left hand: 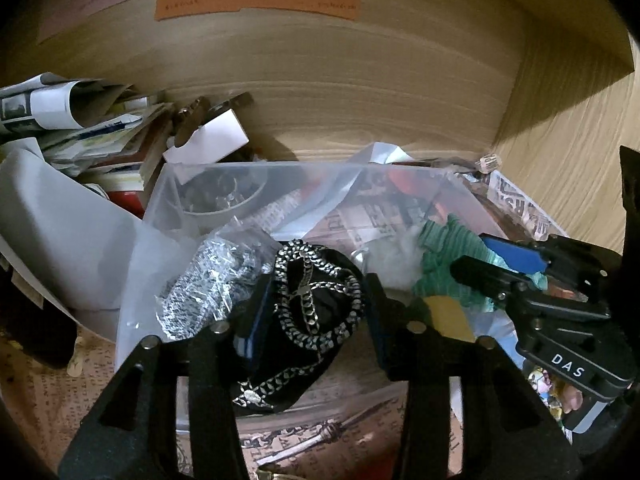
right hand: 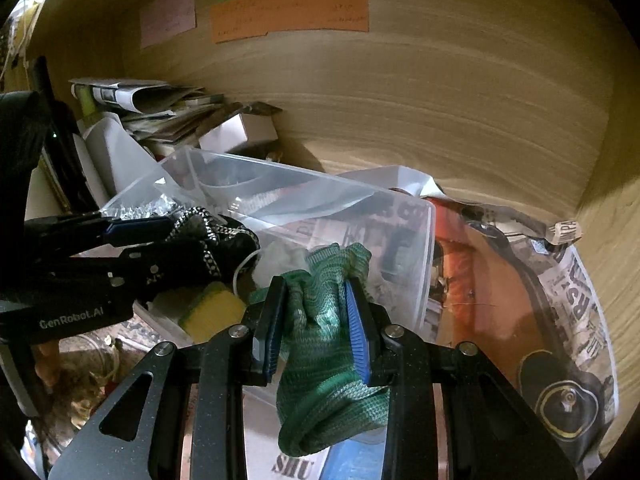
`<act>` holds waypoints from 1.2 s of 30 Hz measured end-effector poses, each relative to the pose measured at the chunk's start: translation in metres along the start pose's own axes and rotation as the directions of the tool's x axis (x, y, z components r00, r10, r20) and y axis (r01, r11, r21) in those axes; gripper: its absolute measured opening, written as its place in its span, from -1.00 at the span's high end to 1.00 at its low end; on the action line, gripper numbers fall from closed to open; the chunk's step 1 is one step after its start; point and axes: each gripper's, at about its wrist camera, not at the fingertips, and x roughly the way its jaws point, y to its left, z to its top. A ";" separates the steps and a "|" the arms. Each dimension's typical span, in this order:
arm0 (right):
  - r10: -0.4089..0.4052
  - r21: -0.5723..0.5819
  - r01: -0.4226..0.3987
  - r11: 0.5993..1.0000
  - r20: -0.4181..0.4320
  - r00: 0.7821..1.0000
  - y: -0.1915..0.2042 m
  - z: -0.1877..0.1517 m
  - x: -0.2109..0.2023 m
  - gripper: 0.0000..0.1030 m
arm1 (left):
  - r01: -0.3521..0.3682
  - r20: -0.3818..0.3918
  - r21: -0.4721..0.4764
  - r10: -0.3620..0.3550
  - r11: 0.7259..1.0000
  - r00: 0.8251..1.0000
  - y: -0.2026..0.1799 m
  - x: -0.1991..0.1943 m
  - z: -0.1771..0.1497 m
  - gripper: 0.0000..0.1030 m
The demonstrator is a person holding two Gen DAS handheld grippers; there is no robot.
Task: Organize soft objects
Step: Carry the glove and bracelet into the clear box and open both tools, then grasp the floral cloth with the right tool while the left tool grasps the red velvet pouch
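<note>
My left gripper (left hand: 316,300) is shut on a black cloth with a silver chain pattern (left hand: 316,312) and holds it over the near edge of a clear plastic bin (left hand: 248,172). My right gripper (right hand: 316,316) is shut on a green knitted cloth (right hand: 324,360), which hangs down between its blue pads (right hand: 358,336). The green cloth (left hand: 448,256) and the right gripper (left hand: 504,268) also show at the right of the left wrist view. The left gripper (right hand: 172,232) with the black cloth (right hand: 216,240) shows at the left of the right wrist view, beside the bin (right hand: 328,200).
The bin holds a crinkly silver bag (left hand: 200,284), white fluff (left hand: 396,260), a yellow sponge (right hand: 212,312) and a small tub (left hand: 224,200). Papers and boxes (left hand: 80,128) pile up at the left. A wooden back wall (left hand: 360,100) carries paper notes (right hand: 288,8). Printed newspaper (right hand: 576,308) covers the surface.
</note>
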 end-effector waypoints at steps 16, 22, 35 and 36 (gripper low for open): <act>0.014 0.013 -0.015 1.000 0.109 0.994 0.006 0.007 -0.054 -0.07 | 0.005 0.105 -0.007 -0.004 1.000 0.994 -0.003 -0.061 0.002 -0.38; -0.004 -0.012 0.006 1.000 0.196 0.981 0.013 0.002 -0.094 -0.27 | -0.010 0.175 0.021 0.007 1.000 0.984 -0.009 -0.097 -0.007 -0.69; -0.036 0.007 0.035 0.999 0.121 0.992 0.015 -0.053 -0.100 -0.41 | 0.000 0.133 0.017 -0.003 1.000 0.991 -0.015 -0.114 -0.057 -0.89; -0.036 0.010 0.035 0.999 0.104 0.994 0.015 -0.058 -0.098 -0.41 | 0.003 0.119 0.014 -0.005 1.000 0.993 -0.015 -0.111 -0.062 -0.89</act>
